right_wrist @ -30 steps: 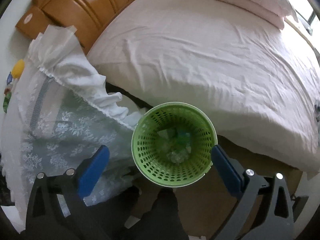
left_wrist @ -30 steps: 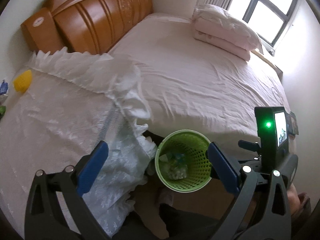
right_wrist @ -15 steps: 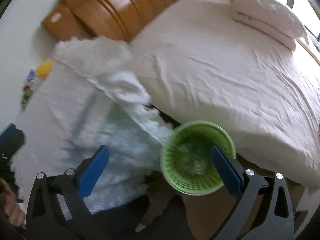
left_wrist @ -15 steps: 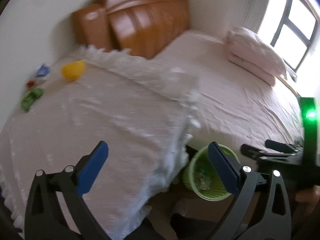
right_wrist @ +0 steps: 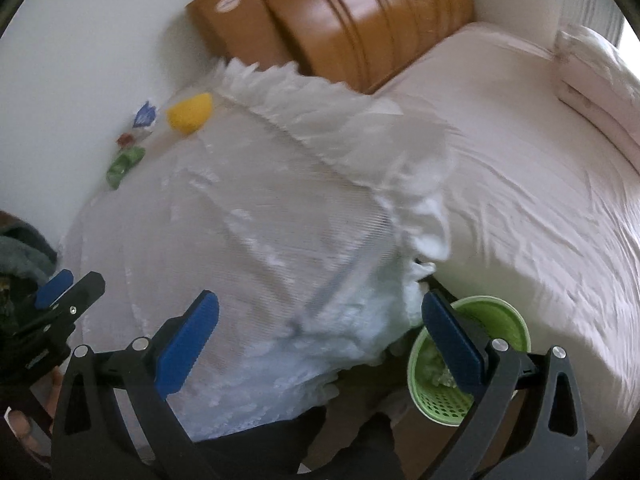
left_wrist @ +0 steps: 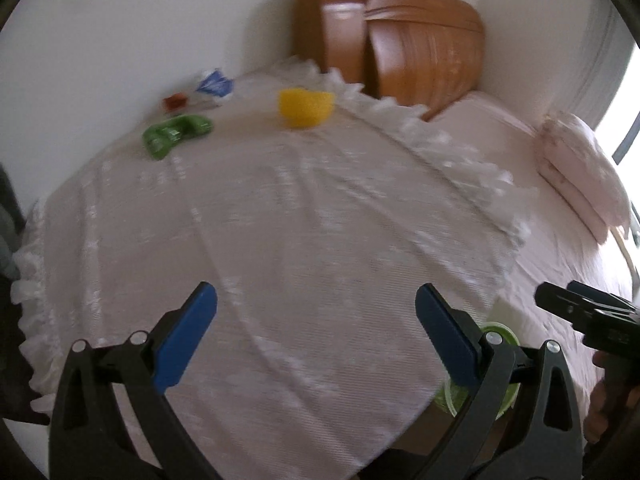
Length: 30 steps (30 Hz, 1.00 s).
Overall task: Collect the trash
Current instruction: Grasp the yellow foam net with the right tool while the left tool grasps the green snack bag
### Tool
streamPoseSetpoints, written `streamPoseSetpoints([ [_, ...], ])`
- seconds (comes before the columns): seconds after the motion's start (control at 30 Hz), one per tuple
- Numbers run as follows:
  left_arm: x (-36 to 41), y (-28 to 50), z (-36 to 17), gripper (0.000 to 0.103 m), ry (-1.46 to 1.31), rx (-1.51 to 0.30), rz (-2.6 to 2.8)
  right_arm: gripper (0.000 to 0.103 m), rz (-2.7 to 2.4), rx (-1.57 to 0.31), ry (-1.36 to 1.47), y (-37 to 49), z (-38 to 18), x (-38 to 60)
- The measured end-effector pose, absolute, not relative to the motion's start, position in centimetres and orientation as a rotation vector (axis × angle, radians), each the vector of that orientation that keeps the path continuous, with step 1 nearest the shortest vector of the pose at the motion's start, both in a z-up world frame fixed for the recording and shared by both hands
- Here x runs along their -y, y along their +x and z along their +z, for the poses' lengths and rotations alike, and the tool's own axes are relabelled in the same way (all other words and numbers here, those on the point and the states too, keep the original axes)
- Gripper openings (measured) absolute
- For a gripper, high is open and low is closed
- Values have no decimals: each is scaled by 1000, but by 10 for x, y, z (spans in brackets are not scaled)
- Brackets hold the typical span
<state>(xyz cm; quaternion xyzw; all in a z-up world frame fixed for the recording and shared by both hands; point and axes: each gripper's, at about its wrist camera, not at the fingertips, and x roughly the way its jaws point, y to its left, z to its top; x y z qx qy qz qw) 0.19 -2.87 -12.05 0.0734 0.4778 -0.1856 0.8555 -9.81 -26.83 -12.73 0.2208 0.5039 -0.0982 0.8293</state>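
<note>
Both views are blurred. Our left claw [left_wrist: 316, 336] and right claw [right_wrist: 320, 338] gape wide, holding nothing, over the lace cloth [left_wrist: 280, 240]. The green bin [right_wrist: 472, 360] sits half hidden behind the right finger. Far off by the wall lie green [left_wrist: 176, 134], yellow [left_wrist: 306, 107] and blue [left_wrist: 214, 85] scraps.

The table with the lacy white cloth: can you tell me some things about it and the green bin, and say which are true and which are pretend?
1. A yellow thing lies on the lacy cloth. True.
2. The green basket stands on the bed. False: it stands on the floor, beside the bed.
3. The left gripper holds the green wrapper. False: it is open and empty.
4. The right gripper is open. True.
5. The basket is empty. False: crumpled trash lies inside.
</note>
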Motion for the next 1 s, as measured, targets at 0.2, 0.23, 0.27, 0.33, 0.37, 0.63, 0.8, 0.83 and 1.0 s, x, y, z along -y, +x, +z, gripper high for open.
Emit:
streamPoseSetpoints([
  [0.2, -12, 36, -130, 95, 106, -1030, -310, 101, -163, -1096, 463, -54, -129, 243],
  [0.23, -17, 43, -131, 95, 103, -1030, -299, 101, -154, -1094, 461, -42, -129, 239],
  [0.27, -21, 50, -131, 95, 103, -1029, -291, 101, -147, -1093, 455, -31, -129, 235],
  [0.33, -31, 66, -133, 95, 107, -1024, -271, 101, -132, -1089, 442, -8, -128, 228],
  [0.37, -34, 73, -134, 95, 109, -1024, -263, 101, -124, -1085, 436, 4, -128, 224],
  [0.63, -61, 151, -150, 95, 103, -1027, -188, 101, -103, -1025, 385, 121, -136, 198],
  [0.8, -73, 196, -159, 95, 31, -1047, -157, 101, -169, -988, 326, 195, -147, 183],
  [0.83, -73, 205, -161, 95, 17, -1049, -154, 101, -181, -982, 320, 210, -151, 180],
  [1.0, -71, 234, -166, 95, -23, -1057, -135, 101, -210, -1001, 298, 248, -165, 175],
])
